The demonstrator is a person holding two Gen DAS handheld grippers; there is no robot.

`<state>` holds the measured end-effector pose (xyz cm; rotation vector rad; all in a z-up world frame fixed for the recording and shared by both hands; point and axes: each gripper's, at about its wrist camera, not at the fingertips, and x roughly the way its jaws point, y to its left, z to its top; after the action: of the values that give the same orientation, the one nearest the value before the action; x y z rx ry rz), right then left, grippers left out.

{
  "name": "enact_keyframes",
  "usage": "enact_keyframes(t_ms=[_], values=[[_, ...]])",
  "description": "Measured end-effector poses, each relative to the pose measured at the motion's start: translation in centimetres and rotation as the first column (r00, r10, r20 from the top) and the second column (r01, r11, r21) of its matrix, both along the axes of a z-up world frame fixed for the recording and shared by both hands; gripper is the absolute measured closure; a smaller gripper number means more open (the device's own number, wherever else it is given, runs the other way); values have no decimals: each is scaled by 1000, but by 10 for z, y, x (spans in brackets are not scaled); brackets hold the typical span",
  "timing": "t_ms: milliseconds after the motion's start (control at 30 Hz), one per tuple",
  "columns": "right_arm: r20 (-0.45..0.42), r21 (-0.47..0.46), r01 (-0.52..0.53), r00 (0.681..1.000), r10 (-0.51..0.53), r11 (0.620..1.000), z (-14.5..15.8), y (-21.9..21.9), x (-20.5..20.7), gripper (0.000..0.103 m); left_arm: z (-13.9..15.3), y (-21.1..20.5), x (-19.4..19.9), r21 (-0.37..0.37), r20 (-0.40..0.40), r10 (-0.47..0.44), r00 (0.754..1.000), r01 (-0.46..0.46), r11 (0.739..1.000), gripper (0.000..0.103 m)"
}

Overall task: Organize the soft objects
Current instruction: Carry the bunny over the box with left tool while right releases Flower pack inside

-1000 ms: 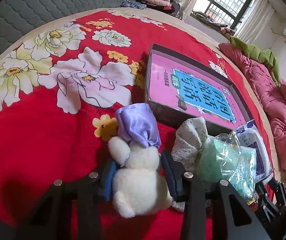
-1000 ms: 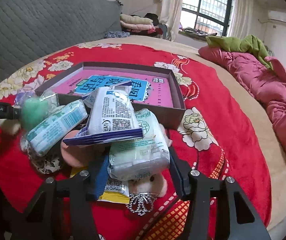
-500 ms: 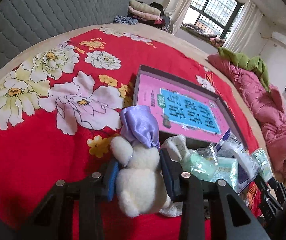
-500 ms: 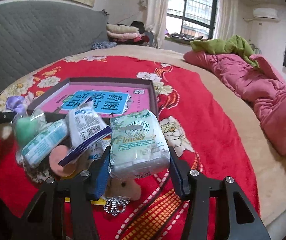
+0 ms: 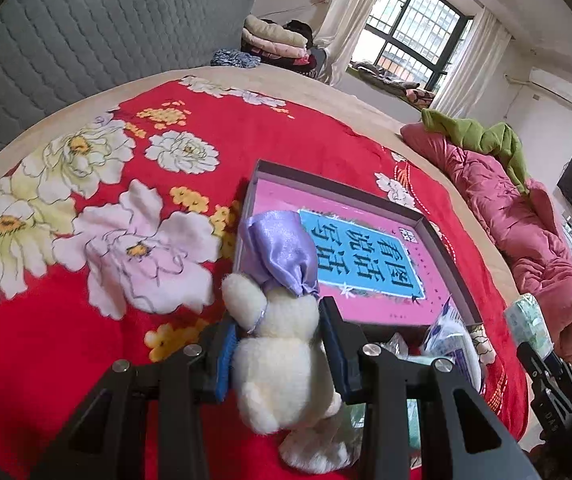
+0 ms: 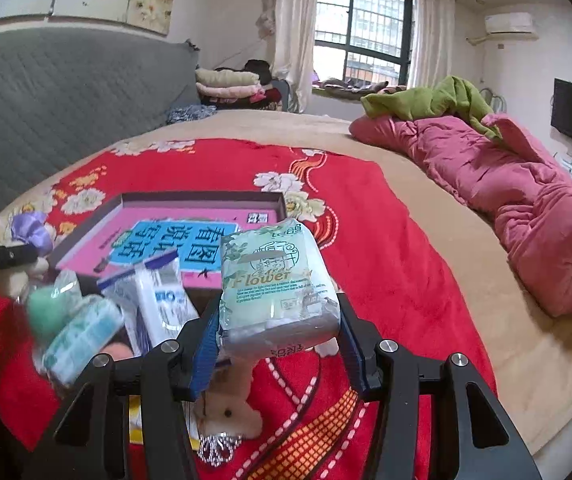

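Hand-held gripper, left (image 5: 276, 354), clamps a cream plush toy (image 5: 282, 364) with a purple satin cap, raised above the red floral bedspread (image 5: 66, 340); hand-held gripper, right (image 6: 276, 346), clamps a green tissue pack (image 6: 276, 284) marked "Flower", lifted clear of the bed; shallow box (image 6: 202, 200) with pink base lies ahead; only the right view shows the loose packets (image 6: 82, 332), a small plush (image 6: 230, 416) and a silver trinket (image 6: 218, 448) beneath.
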<state>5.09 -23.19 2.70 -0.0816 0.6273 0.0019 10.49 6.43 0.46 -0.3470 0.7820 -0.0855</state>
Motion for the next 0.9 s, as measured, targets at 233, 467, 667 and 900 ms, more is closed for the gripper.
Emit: enact_keyframes(t_ms=[233,467,667,900], values=[[4,6,-6,1000,6,1000,10,0,18,49,2,-5,19,4,16,-21,1000,21,1000,65],[-5,13,-7,1000,7,1000,11,5,36,49,2,-7,35,1,18,-29,999,29,1000,65],[-20,19,-10,1000,10,1000,7,12,52,49,3,-7,48,15,24,-30,999,30,999,65],[-42,21,-14,999,15,1000,2,17,74,49,3,-8,60,15,17,-44,999,44,999,65]])
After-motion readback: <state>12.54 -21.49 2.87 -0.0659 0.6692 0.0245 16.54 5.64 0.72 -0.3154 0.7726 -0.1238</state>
